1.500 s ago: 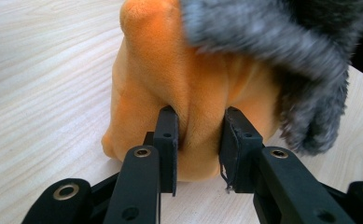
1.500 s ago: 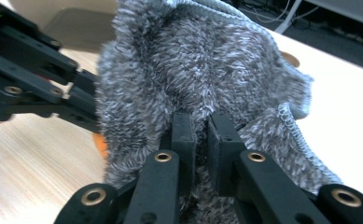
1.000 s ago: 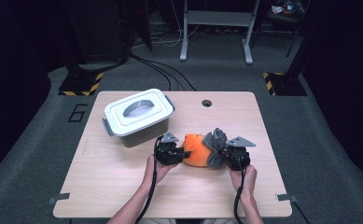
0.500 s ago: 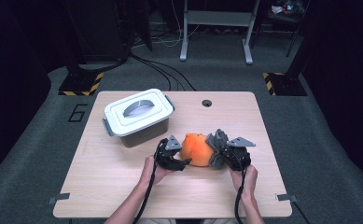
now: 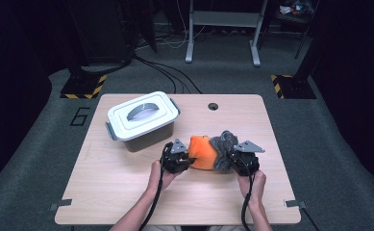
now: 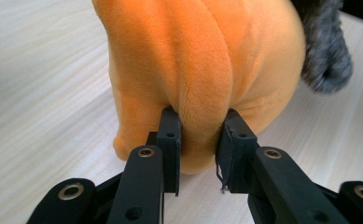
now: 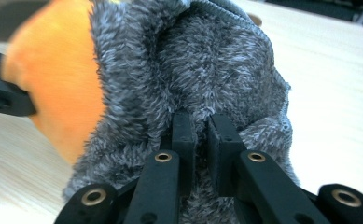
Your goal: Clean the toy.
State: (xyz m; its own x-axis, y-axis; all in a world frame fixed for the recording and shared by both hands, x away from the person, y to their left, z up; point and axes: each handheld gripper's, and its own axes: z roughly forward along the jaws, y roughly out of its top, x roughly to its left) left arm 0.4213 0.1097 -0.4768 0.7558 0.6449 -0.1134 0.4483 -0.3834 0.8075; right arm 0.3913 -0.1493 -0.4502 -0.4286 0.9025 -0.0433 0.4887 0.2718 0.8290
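Pinching a fold of the orange plush (image 6: 202, 70), the left gripper (image 5: 177, 159) has just been closing its jaws, and the soft pile is seen squeezed between the two black pads. The toy is held just above the pale wooden table (image 5: 127, 192), near its front edge, between the two hands and to the right of the lidded white plastic box (image 5: 143, 120). Further right, a tuft of the grey fuzzy cover (image 7: 202, 70) is clamped tight by the right gripper (image 5: 242, 161). A slip is judged the main risk: the smooth short orange nap could be pulled out of the left pinch if the halves are drawn apart sharply, while the shaggy, looped grey fleece may stretch or tear at its seam.
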